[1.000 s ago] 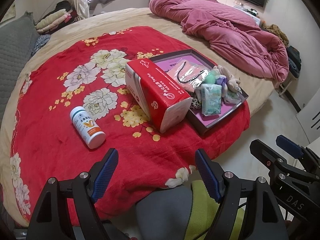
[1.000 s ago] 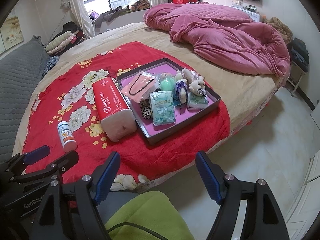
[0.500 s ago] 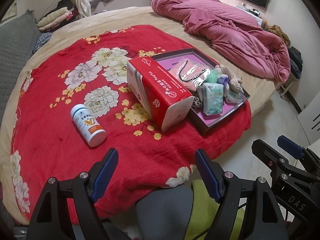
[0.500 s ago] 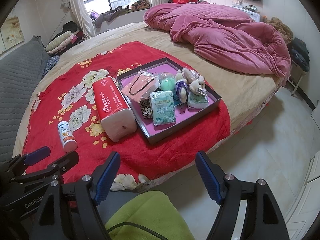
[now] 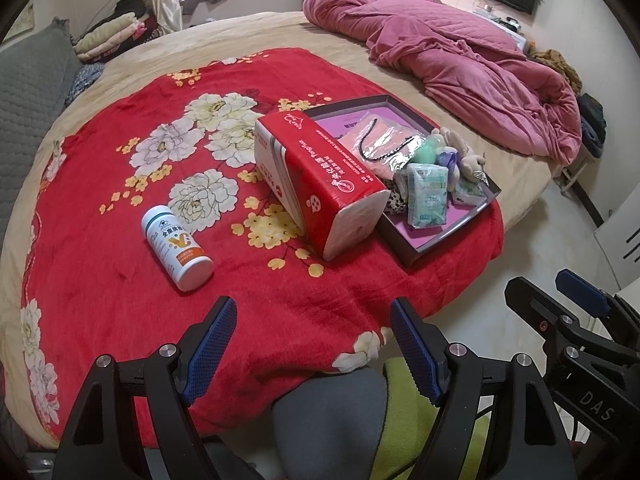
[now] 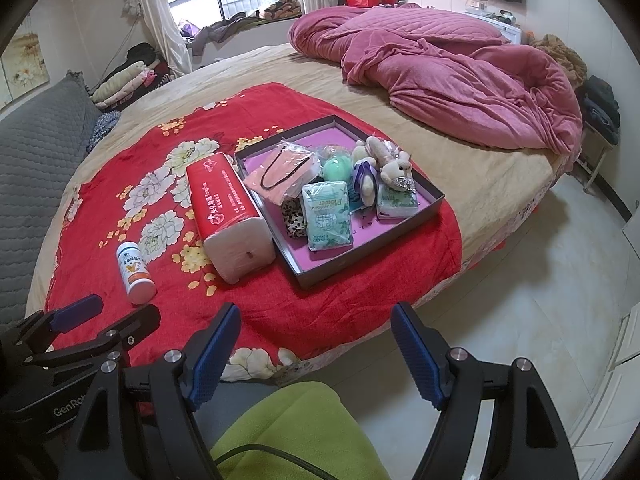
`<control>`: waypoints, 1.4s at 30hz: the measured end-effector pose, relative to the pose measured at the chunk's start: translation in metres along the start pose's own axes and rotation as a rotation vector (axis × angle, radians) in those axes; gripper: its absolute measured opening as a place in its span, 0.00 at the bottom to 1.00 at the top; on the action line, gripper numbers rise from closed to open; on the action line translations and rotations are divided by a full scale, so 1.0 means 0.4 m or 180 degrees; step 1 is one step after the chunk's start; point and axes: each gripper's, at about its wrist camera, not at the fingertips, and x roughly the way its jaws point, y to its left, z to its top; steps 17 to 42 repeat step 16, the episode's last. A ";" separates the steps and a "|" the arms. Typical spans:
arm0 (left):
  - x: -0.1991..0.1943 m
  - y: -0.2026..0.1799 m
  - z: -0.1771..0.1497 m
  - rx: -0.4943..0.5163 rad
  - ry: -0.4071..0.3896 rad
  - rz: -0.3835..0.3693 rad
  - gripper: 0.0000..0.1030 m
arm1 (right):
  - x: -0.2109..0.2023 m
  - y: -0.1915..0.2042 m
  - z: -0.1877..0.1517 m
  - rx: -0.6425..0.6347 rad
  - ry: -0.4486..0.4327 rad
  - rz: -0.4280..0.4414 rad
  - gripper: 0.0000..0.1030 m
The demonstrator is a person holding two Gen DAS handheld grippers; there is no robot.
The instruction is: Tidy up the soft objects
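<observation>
A dark tray with a purple floor [image 6: 430, 199] [image 5: 440, 236] lies on the red floral blanket [image 5: 100, 240] [image 6: 376, 264]. It holds tissue packs [image 6: 326, 216], a plush rabbit [image 6: 390, 162], a green ball [image 6: 336, 168], a pink pouch [image 6: 286, 178] and a leopard scrunchie [image 6: 294, 220]. A red tissue brick [image 5: 320, 184] [image 6: 228, 208] lies against the tray's left side. A white bottle [image 5: 176, 248] [image 6: 135, 272] lies further left. My left gripper [image 5: 312, 344] and right gripper [image 6: 316, 348] are open and empty, held back over the bed's near edge.
A crumpled pink duvet [image 6: 460, 80] covers the far right of the bed. A grey quilted cushion [image 6: 36, 160] lies at the left. Folded clothes [image 6: 124, 80] sit by the window. Tiled floor [image 6: 540, 280] lies to the right. My green-clad knee [image 6: 296, 428] is below.
The left gripper has drifted slightly, shifting the bed view a little. Both grippers stay open; no object has moved.
</observation>
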 end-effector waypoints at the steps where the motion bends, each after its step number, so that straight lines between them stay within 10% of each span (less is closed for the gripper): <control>1: 0.001 -0.001 0.000 0.0000 0.0004 0.0006 0.77 | 0.000 0.000 0.000 0.0002 -0.0004 0.0004 0.75; 42: 0.015 0.115 0.003 -0.0349 -0.0061 -0.0175 0.78 | 0.010 0.072 0.031 -0.0338 -0.0068 -0.0014 0.75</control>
